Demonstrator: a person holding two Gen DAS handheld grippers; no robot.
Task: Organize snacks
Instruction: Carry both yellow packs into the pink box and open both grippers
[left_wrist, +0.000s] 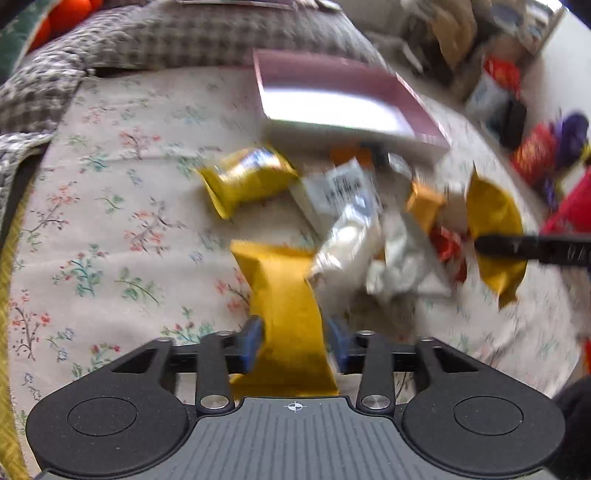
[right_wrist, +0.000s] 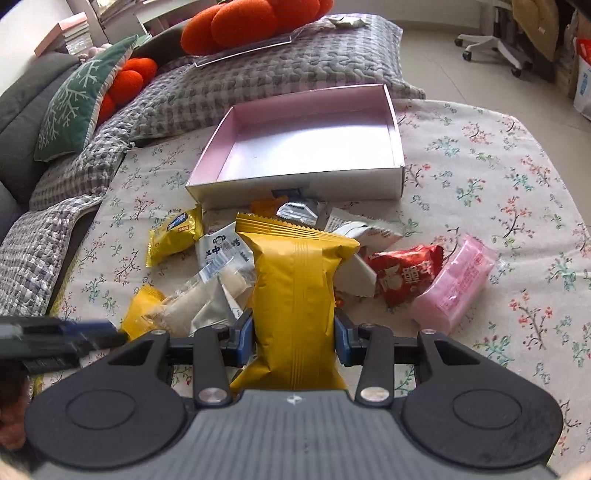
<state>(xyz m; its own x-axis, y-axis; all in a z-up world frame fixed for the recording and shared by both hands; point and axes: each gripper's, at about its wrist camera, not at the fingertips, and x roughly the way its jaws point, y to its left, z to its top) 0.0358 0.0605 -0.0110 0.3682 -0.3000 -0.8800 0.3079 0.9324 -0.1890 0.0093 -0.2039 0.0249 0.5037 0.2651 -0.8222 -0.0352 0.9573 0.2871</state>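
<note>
My left gripper (left_wrist: 295, 345) stands open around a yellow snack packet (left_wrist: 284, 295) that lies on the floral tablecloth, with a blue pad close on each side. My right gripper (right_wrist: 293, 341) is shut on a second yellow packet (right_wrist: 295, 280), pinched at its waist and held upright above the snack pile. In the left wrist view that packet (left_wrist: 493, 218) hangs at the right in the right gripper's black fingers (left_wrist: 517, 247). An open box, pink inside (right_wrist: 295, 186) (left_wrist: 351, 133), sits just beyond the pile with nothing in it.
Loose snacks lie before the box: a small yellow packet (right_wrist: 173, 236), white packets (right_wrist: 221, 251), a red packet (right_wrist: 402, 273) and a pink one (right_wrist: 454, 284). A sofa with a grey checked quilt (right_wrist: 258, 74) and cushions borders the far left. The floral tablecloth (right_wrist: 498, 166) stretches right.
</note>
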